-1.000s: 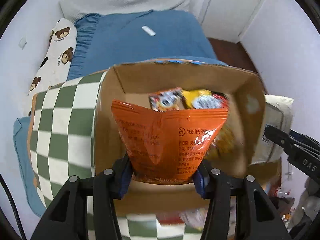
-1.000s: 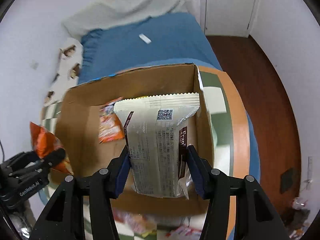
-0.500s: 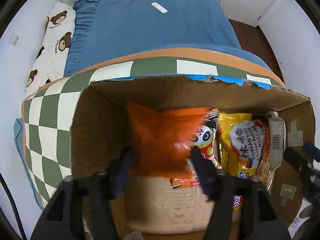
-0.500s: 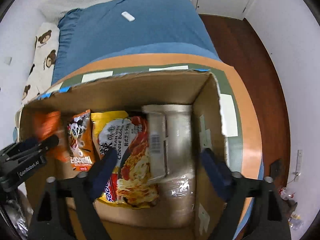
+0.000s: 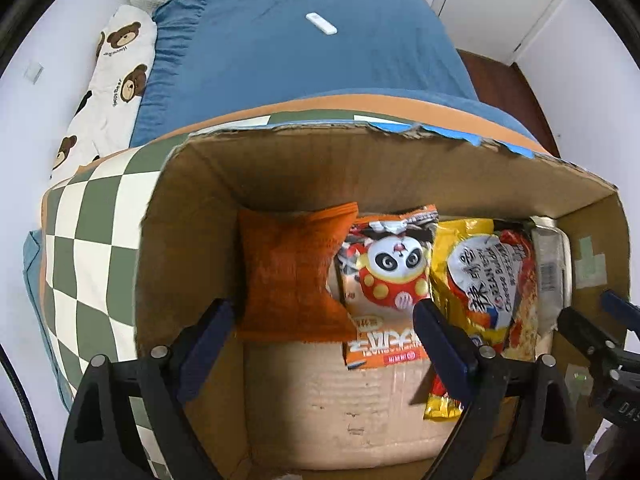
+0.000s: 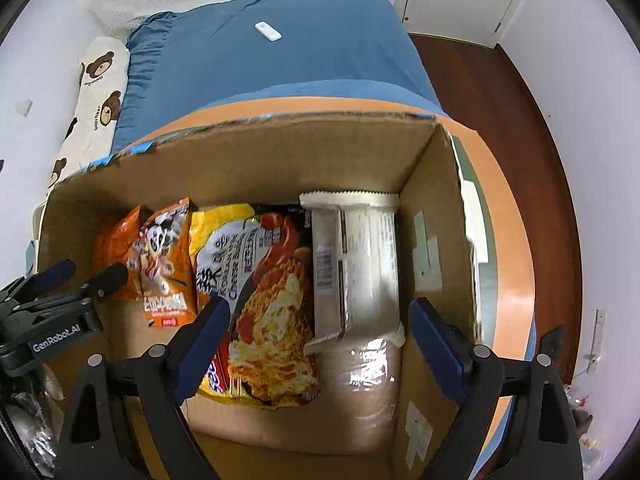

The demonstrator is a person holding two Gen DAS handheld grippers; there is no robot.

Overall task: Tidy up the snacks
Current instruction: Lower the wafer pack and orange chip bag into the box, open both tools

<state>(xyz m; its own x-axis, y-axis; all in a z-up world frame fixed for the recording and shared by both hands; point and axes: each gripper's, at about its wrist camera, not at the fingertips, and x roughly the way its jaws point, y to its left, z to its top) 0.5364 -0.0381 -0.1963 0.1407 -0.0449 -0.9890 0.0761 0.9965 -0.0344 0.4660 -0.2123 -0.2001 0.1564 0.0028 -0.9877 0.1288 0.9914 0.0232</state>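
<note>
An open cardboard box [image 5: 384, 160] [image 6: 248, 148] holds a row of snacks. The orange bag [image 5: 292, 276] [image 6: 114, 250] lies at the left end, then a panda packet [image 5: 386, 276] [image 6: 166, 264], a yellow noodle pack [image 5: 488, 280] [image 6: 260, 296], and a white packet [image 6: 356, 264] [image 5: 554, 264] at the right end. My left gripper [image 5: 324, 340] is open and empty, its fingers spread on either side of the orange bag. My right gripper [image 6: 320, 340] is open and empty over the white packet.
The box stands on a green and white checkered cloth [image 5: 96, 224] with an orange border. Behind it is a bed with a blue sheet [image 5: 304, 60], a white remote [image 5: 321, 23] and a bear-print pillow [image 5: 112, 76]. Wooden floor [image 6: 532, 128] lies to the right.
Both grippers lowered into the box and opened. The orange bag left the left gripper and the white packet left the right gripper; both now lie in the box.
</note>
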